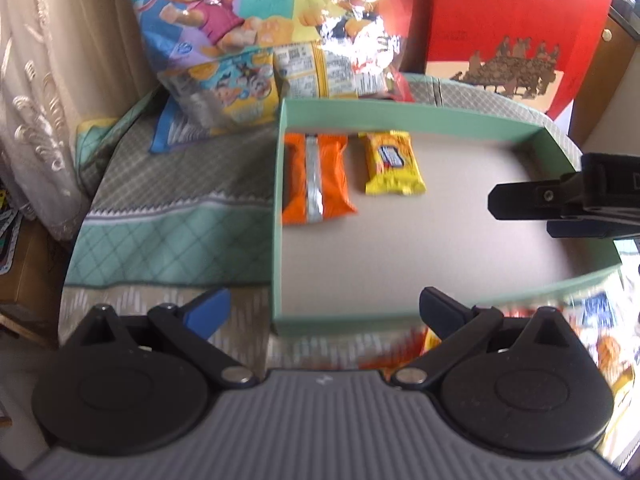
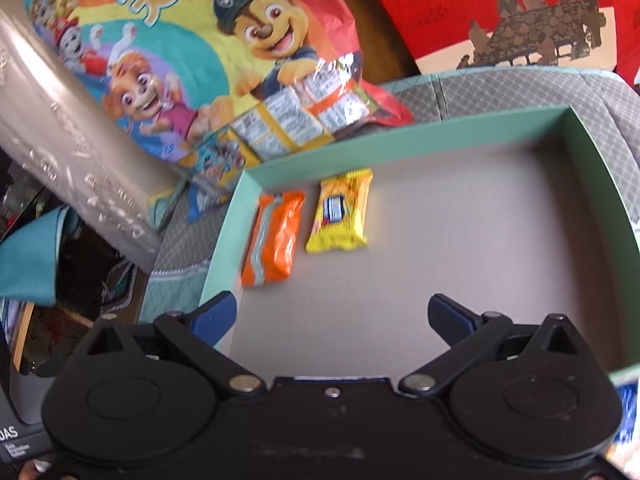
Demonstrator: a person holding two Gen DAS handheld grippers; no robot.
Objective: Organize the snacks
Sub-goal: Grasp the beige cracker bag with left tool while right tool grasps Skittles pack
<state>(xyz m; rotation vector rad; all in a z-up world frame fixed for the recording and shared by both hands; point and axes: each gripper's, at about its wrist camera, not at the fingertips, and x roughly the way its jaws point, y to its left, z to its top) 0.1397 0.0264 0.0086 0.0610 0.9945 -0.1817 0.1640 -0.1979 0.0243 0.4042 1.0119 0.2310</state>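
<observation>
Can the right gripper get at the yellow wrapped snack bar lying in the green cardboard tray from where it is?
Probably yes. The right gripper is open and empty above the tray, and bare tray floor lies between it and the yellow snack bar. The orange snack packet lies beside it, apart.

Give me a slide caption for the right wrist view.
Open right gripper above shallow green cardboard tray holding orange foil snack packet beside yellow snack packet.
</observation>
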